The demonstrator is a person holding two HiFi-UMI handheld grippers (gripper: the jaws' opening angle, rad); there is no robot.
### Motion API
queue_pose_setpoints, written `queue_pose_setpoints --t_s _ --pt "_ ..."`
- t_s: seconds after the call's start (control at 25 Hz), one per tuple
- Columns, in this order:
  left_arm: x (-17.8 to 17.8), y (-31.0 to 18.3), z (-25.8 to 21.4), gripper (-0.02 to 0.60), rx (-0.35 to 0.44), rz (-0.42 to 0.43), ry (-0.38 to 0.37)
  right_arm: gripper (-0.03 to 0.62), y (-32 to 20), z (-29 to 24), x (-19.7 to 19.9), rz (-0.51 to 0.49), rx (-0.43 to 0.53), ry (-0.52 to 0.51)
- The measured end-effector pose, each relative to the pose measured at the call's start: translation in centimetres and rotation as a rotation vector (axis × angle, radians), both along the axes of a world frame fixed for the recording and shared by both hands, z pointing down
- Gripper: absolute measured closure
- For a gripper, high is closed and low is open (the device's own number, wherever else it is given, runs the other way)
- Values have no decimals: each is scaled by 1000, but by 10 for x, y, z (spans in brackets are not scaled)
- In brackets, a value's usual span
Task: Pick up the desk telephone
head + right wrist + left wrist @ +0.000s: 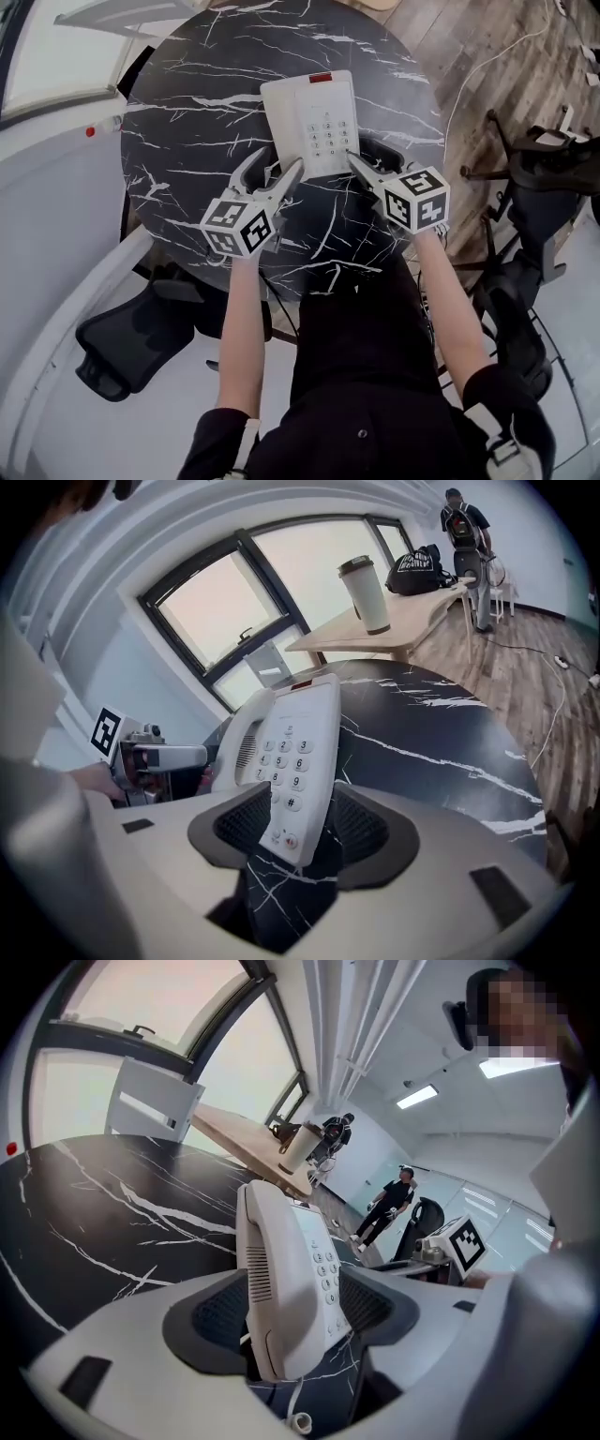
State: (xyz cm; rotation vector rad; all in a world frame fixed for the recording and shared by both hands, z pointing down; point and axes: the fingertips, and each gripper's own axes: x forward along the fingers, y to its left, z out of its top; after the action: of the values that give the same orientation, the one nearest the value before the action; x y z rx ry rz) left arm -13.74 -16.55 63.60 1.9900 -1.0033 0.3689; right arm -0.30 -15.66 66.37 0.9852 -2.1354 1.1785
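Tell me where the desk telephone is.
In the head view the desk telephone lies flat on the round marble table, its near corners between the open jaws of the left gripper and right gripper.

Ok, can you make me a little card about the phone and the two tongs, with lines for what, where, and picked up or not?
thing: white desk telephone, handset resting on it
where: lying flat on the round black marble table
left tongs: open, around the phone's near left corner
right tongs: open, around the phone's near right corner
picked up: not yet
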Motion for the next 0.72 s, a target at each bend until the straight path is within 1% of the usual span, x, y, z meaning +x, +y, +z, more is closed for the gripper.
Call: queue_pose_setpoints --t_s 0.12,0.32,0.44,0.72 --pt "2 -6 6 264 -6 13 46 378 -11 4 -5 2 1 -17" --pt "3 -15 10 253 5 30 103 373 -20 9 -13 -14 5 -38" --pt "3 -18 13 249 -5 41 120 372 -25 13 -16 -14 6 -44" --pt "7 -26 22 225 -18 78 139 365 -33 17 -23 -49 13 -65"
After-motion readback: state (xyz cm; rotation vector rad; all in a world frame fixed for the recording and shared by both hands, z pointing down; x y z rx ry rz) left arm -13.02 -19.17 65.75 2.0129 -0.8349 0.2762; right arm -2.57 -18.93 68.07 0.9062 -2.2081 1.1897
